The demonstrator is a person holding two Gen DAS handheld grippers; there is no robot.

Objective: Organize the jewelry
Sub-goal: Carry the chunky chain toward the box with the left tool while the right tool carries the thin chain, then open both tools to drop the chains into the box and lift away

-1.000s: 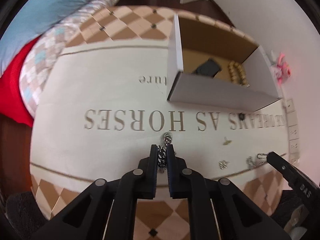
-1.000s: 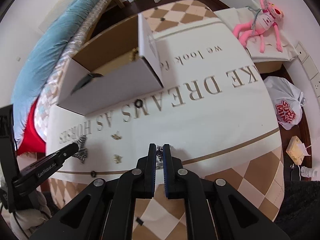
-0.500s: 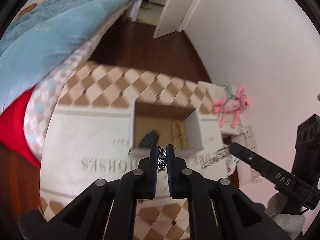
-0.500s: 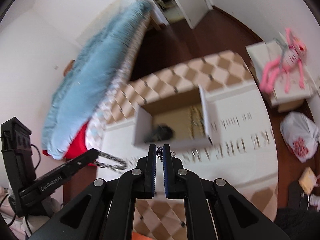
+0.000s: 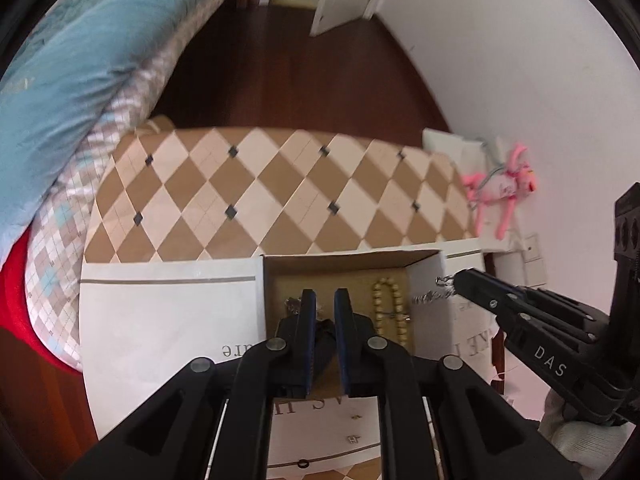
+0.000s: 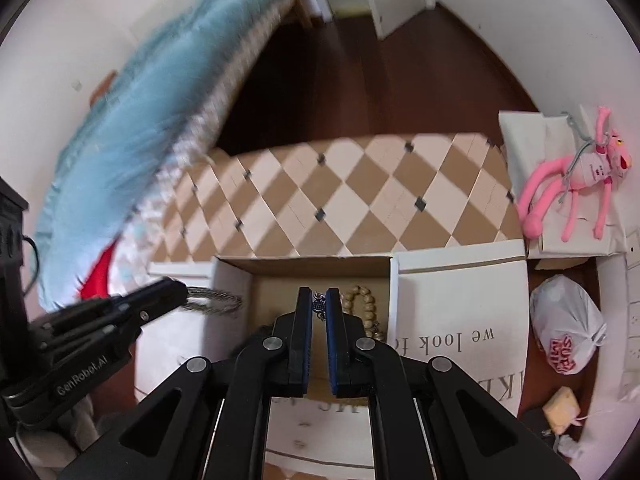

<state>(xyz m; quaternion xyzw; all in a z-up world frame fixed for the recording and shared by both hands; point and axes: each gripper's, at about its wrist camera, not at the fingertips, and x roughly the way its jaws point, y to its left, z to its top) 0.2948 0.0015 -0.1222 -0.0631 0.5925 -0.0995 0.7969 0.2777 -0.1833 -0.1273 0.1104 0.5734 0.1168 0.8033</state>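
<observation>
In the left wrist view, the left gripper is held above the open box, its jaws parted by a narrow gap with nothing seen between them. A silver chain lies in the box just left of the left finger, a bead bracelet lies on the right side of the box floor, and a dark item is partly hidden behind the fingers. The right gripper is seen at the right, pinching a chain that dangles over the box's right wall. In the right wrist view, the right gripper is nearly closed on a small chain above the box, beside the bead bracelet. At the left, the left gripper appears with a blurred chain at its tip; whether it is gripped cannot be told there.
</observation>
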